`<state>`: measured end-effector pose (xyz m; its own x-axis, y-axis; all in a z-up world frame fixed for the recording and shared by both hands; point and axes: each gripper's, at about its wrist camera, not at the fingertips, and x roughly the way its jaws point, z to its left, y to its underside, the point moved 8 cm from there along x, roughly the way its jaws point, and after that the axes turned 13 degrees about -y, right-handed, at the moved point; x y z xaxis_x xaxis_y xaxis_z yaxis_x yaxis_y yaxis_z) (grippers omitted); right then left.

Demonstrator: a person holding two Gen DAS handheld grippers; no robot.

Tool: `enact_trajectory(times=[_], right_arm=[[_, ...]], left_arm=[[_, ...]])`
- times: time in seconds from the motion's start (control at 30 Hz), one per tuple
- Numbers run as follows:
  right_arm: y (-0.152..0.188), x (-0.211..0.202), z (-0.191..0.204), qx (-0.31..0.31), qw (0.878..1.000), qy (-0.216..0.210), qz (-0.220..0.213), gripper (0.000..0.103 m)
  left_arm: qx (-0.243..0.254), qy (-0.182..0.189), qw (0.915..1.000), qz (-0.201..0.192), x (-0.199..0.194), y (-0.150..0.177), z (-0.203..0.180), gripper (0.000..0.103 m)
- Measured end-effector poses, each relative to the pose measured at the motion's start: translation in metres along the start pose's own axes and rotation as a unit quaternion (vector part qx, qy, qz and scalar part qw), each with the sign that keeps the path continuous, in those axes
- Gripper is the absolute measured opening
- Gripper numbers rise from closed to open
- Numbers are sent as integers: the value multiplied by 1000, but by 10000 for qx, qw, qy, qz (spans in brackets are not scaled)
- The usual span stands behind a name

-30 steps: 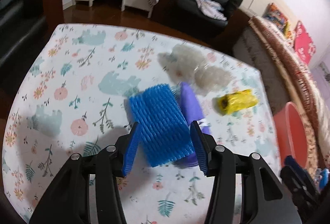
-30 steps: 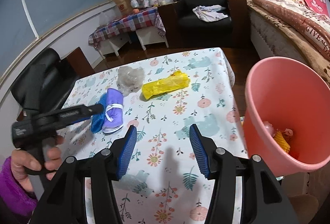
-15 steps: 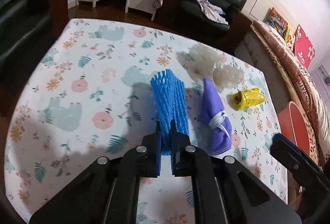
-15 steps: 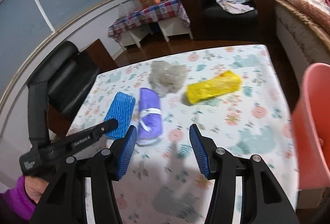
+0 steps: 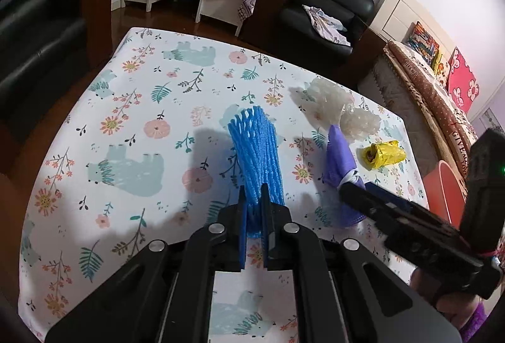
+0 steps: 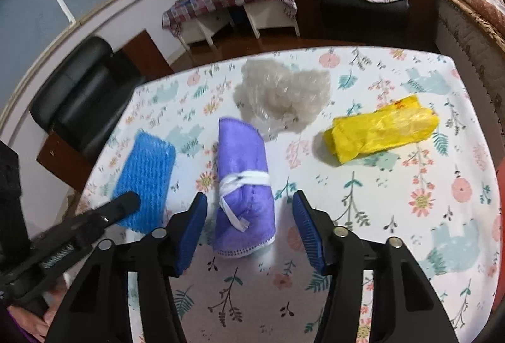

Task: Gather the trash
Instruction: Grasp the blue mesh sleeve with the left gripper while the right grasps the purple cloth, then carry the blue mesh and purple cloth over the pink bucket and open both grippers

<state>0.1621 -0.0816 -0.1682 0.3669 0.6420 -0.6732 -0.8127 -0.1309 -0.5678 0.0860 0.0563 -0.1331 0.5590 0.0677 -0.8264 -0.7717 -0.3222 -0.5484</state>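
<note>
Black tool (image 5: 254, 216) arms, blue ribbed pads (image 6: 307, 229), silver screws

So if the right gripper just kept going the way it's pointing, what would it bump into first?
Most likely the purple mask. It lies on the table between the right gripper's closing jaws, which do not yet touch it. Depth is hard to judge, but nothing else stands in the way.

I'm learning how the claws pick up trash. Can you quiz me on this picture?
1. True or false: the left claw is squeezing the blue foam net.
2. What lies between the closing right claw pads? A) yellow bag B) purple mask C) clear plastic wad
3. What colour is the strap around the mask?

Key: 1 true; 2 B, not yet gripped; 3 white.
</note>
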Motion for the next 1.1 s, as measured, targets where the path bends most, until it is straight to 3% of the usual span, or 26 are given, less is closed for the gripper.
enact_trajectory(times=[0.07,0.6,1.1], right_arm=[[2,4,2,-107,9999,34,87,36],[25,-56,12,-340,9991,90,-231,35],[35,-141,-35,39,9941,578,-917,35]], left_arm=[[5,17,10000,-11,-2,0,-1,6],[179,259,9995,-99,-24,4,-24,6],[887,710,9933,-220,-43,15,-105,6]])
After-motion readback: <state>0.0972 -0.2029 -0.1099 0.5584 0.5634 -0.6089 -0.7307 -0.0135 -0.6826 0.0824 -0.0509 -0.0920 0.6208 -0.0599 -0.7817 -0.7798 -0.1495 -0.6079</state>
